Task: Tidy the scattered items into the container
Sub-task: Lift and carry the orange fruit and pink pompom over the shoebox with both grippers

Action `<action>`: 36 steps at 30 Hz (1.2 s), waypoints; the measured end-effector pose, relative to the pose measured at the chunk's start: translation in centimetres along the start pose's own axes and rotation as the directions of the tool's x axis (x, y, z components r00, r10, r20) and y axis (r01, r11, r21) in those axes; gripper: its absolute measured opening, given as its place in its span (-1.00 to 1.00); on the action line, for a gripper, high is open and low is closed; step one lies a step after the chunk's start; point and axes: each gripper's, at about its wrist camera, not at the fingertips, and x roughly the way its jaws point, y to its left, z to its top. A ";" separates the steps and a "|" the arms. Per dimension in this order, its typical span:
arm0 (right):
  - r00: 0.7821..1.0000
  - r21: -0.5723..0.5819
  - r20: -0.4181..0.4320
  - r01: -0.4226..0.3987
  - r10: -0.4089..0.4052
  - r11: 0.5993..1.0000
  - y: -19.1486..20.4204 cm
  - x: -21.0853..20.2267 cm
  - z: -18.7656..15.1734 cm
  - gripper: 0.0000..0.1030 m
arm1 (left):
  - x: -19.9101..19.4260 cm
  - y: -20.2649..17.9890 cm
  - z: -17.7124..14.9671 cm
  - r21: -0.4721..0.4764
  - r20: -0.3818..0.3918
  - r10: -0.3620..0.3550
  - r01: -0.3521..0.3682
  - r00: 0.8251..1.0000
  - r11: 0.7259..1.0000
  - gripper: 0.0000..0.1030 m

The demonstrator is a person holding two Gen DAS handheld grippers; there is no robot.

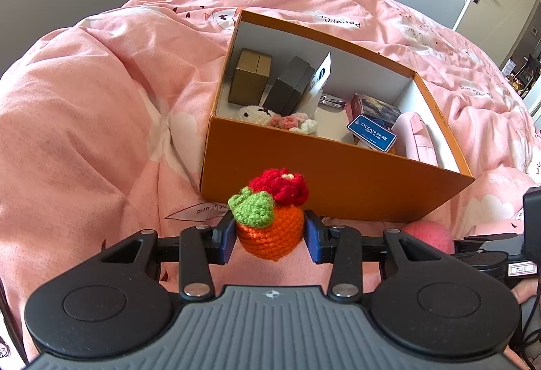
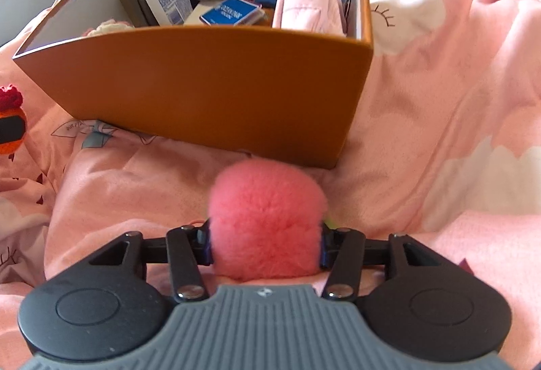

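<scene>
Left wrist view first: the left gripper [image 1: 270, 239] is clamped on a crocheted orange pot [image 1: 270, 234], the blue pads [image 1: 315, 241] pressed against both of its flanks. A green knitted leaf [image 1: 252, 209] and a red knitted flower [image 1: 282, 188] are carried on top of the pot. Just beyond, the near wall of the orange box [image 1: 338, 180] is seen, set on the pink duvet [image 1: 101, 119]. Inside the box, a gold block [image 1: 250, 75] and a dark grey block [image 1: 290, 86] are propped at the far left, crocheted white and pink pieces [image 1: 280, 121] are bunched at the near wall, and a blue Ocean Park card [image 1: 372, 132] is laid against a pink pouch [image 1: 419, 140].

Over to the right wrist view: the right gripper [image 2: 265, 239] is set around a fluffy pink pom-pom [image 2: 267, 221], fur bulging past both fingers. Whether the pads are actually pressed into it cannot be told, since they are buried in fur. The pom-pom is held low, close over the duvet, just short of the box's near wall. At the left edge, the orange pot and red flower are glimpsed.
</scene>
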 end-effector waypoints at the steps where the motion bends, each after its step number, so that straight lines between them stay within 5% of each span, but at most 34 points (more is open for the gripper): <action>1: 1.000 -0.003 -0.003 -0.004 0.004 1.000 0.0 0.2 0.0 0.09 | 0.0 0.0 -0.1 0.000 -0.002 0.000 0.000 1.000 1.000 -0.08; 13: 0.999 -0.064 0.035 0.027 -0.025 0.998 1.1 -0.4 -1.2 -0.12 | -0.5 -0.8 -0.5 0.018 0.001 -0.011 0.011 1.000 1.000 -0.08; 22: 0.987 -0.088 0.158 -0.024 0.038 0.996 2.1 -6.0 -0.6 -0.13 | -2.0 -1.1 0.3 0.019 0.036 -0.043 0.042 0.998 0.999 -0.08; 36: 0.887 -0.162 0.384 -0.208 0.255 0.965 5.4 -13.7 7.1 -0.13 | -3.5 -1.9 6.1 0.112 0.131 -0.091 0.076 0.987 0.991 -0.08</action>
